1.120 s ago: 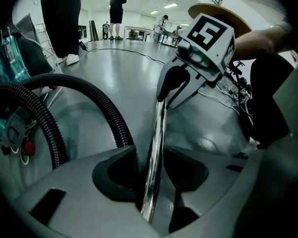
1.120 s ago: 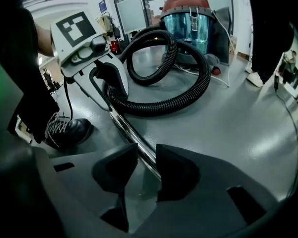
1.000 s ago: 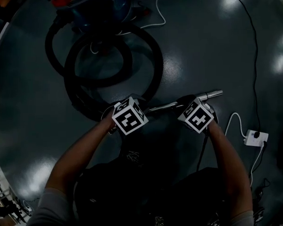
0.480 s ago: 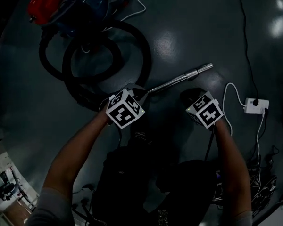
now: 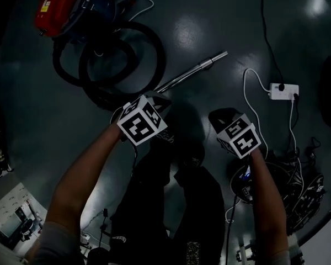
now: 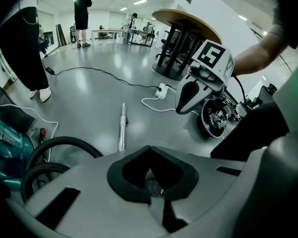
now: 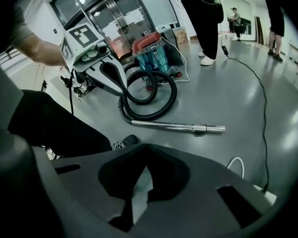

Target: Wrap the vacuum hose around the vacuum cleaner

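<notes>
Both forearms reach forward and down. The left gripper [image 5: 159, 101] and right gripper [image 5: 220, 116] are clenched on nothing. The hose [image 7: 149, 117] lies looped on the floor beside the vacuum cleaner [image 5: 58, 7], far left. Its metal wand [image 5: 190, 73] lies flat, pointing up-right toward a white power strip [image 5: 284, 91].

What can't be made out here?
Vacuum cleaner: head view, cut off by the top edge and dark.
Where hose meets tube: head view, hidden behind left claw.
Power strip sockets: head view, too small.
</notes>
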